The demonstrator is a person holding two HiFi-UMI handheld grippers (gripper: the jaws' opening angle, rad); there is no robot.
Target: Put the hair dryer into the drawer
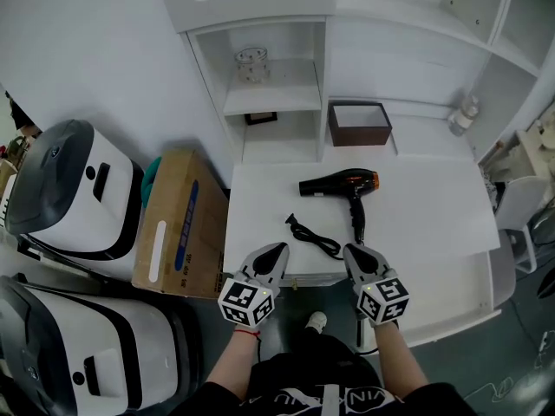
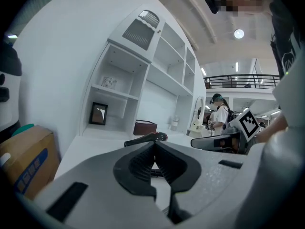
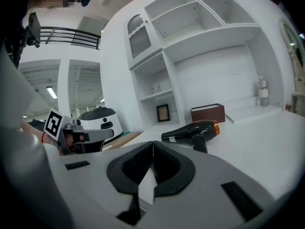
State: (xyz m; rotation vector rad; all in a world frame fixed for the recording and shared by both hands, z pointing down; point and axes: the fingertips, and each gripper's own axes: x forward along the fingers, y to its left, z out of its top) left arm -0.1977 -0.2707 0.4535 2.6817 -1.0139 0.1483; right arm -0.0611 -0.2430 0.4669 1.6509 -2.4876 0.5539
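Note:
A black hair dryer with an orange ring lies on its side on the white desk, and its black cord trails toward the front edge. Both grippers hover side by side at that edge, short of the dryer. My left gripper is shut with nothing in it, and so is my right gripper. In the left gripper view the closed left gripper points at the hair dryer. In the right gripper view the closed right gripper sits below the hair dryer. No open drawer is visible.
A brown open box stands at the back of the desk, with a bottle at the far right. The shelf unit holds a glass jar and a picture frame. A cardboard box and white-and-black machines stand left of the desk.

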